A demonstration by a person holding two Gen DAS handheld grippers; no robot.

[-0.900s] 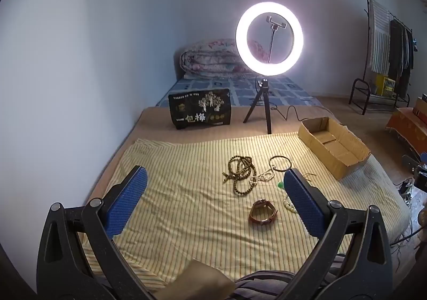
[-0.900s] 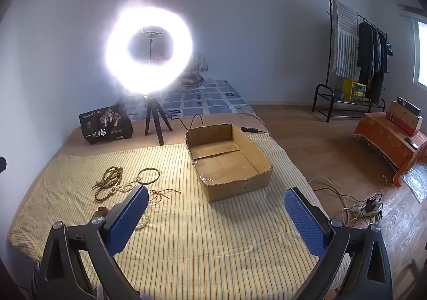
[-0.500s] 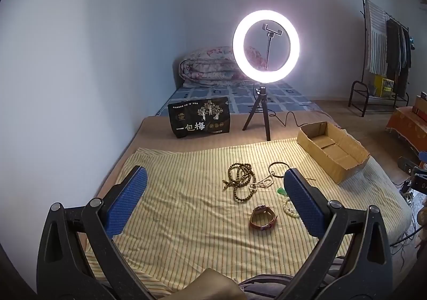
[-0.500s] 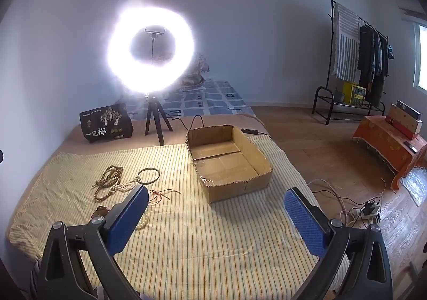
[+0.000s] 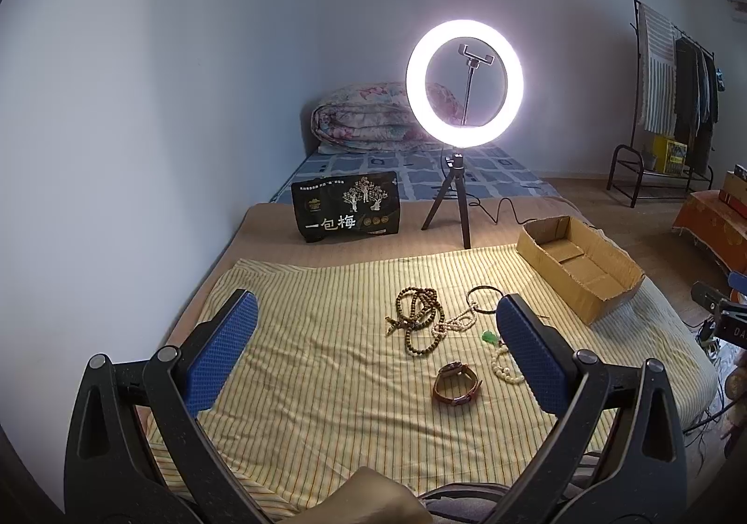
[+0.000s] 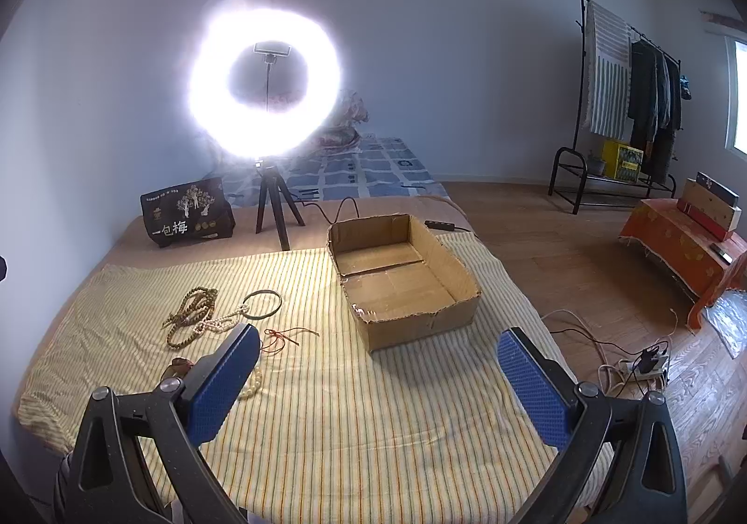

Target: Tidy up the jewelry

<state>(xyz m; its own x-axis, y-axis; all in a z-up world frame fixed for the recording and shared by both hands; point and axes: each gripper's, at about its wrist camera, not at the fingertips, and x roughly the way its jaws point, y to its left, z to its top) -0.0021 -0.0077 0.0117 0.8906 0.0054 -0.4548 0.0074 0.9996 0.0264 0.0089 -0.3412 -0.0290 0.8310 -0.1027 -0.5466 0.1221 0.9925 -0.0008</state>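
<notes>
Jewelry lies on a yellow striped cloth [image 5: 327, 337]: a brown bead necklace [image 5: 417, 318], a white pearl string [image 5: 455, 324], a black bangle [image 5: 484, 293], a green pendant [image 5: 490, 337], a brown leather watch [image 5: 456, 384] and a white bead bracelet [image 5: 504, 367]. An empty cardboard box [image 6: 404, 274] stands to their right. My left gripper [image 5: 376, 337] is open and empty, held above the cloth in front of the jewelry. My right gripper [image 6: 378, 367] is open and empty, in front of the box. The right wrist view also shows the beads [image 6: 191, 314], the bangle [image 6: 263, 302] and a red cord [image 6: 282, 336].
A lit ring light on a tripod [image 5: 463, 104] and a black printed bag [image 5: 346, 206] stand behind the cloth. A folded quilt [image 5: 364, 118] lies at the wall. A clothes rack [image 6: 621, 104], an orange-covered table [image 6: 681, 244] and floor cables [image 6: 630, 365] are to the right.
The left wrist view has tilted up and drawn back a little, so the jewelry sits lower in the frame. The right gripper has barely moved. Both stay open.
</notes>
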